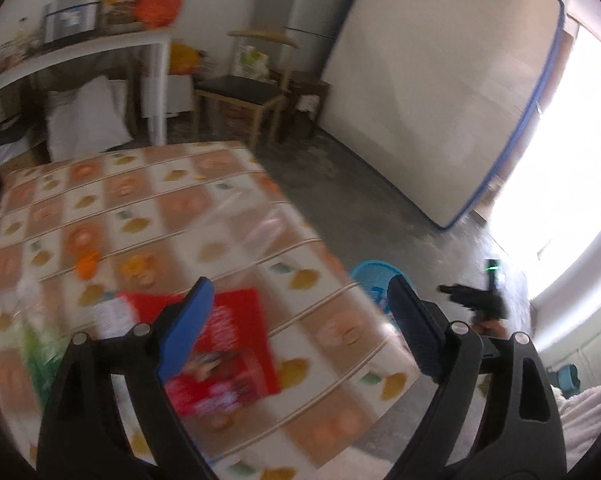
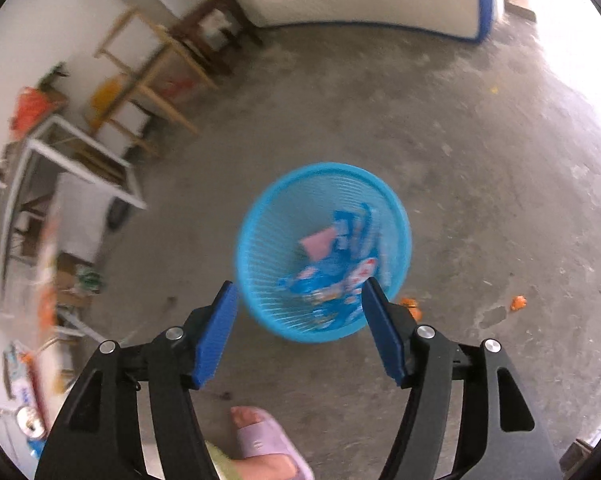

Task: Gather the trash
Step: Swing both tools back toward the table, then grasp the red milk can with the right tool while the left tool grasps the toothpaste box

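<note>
My right gripper [image 2: 298, 330] hangs over the blue basket [image 2: 260, 248] on the floor, jaws spread and empty, with blue wrappers [image 2: 332, 276] and a pink scrap [image 2: 318, 244] lying inside the basket. My left gripper [image 1: 300, 328] is also spread and holds nothing, above the table [image 1: 148, 204], where a red packet [image 1: 236, 356] lies flat near the front edge. That packet looks like my next pick, and I think the risk is there: it is thin and flat on a slick cloth, so the pads could slide it along or push it off the edge instead of pinching it. Orange bits [image 2: 518, 303] lie on the floor beside the basket, so a careless drop near the rim could miss too. My foot [image 2: 260, 440] is close by and might knock the basket.
</note>
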